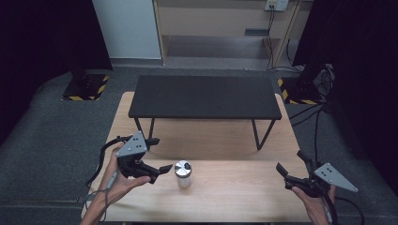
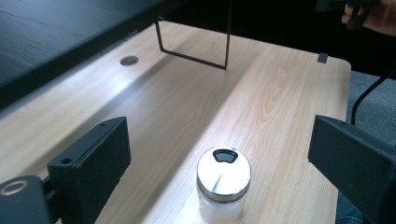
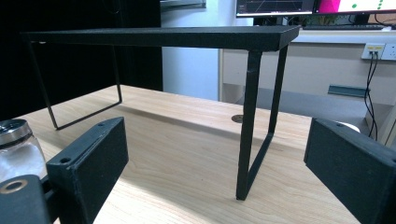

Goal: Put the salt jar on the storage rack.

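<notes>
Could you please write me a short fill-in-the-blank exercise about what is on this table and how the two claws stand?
1. The glass jar has a shiny ____ lid.
2. The jar stands upright on the wooden table, nearest the ____ claw.
3. The right claw holds nothing, and its jaws are ____.
4. The black shelf stands on thin ____ legs.

Missing words: metal; left; open; black
</notes>
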{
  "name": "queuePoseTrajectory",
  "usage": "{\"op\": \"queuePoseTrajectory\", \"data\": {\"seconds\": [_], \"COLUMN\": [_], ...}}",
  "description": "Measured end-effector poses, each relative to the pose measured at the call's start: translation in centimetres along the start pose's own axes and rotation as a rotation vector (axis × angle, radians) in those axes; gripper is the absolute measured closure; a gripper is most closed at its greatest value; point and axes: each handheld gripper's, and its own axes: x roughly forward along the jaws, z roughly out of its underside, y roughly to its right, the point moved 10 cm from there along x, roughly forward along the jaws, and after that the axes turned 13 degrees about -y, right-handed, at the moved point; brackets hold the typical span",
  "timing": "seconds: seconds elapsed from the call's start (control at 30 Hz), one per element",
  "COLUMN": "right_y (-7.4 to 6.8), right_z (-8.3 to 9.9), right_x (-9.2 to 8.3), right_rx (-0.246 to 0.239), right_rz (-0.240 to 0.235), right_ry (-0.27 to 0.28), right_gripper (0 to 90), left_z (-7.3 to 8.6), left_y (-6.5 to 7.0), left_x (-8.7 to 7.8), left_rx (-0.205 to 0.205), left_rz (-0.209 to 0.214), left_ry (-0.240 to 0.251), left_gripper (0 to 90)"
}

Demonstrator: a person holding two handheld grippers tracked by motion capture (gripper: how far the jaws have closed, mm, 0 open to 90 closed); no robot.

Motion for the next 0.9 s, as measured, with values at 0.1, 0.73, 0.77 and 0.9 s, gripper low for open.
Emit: {"op": "queuePoseTrajectory", "data": {"seconds": [0.1,0.73,0.77,0.9], "right_y": [0.0,0.0,0.0,0.0], "right_z": [0.0,0.0,0.0,0.0], "right_x": [0.0,0.1,0.1,0.1], "right_rx": [0.001,0.001,0.001,0.001], "right_rz": [0.0,-0.003,-0.003,-0.005], "right_ry": [0.002,0.0,0.0,-0.001], "right_gripper": [6.1,6.3,6.3,6.3], "left_z": [0.2,1.1,1.1,1.5], "left_y": [0.0,0.0,0.0,0.0], "left_x": [0.9,9.5,9.8,10.5], "left_rx": [-0.002,0.023,0.026,0.066], "left_rz": [0.001,0.055,0.056,0.048], "left_ry": [-0.017,-0.268,-0.274,-0.278], "left_gripper": [5.0,8.8,8.8,21.5]}}
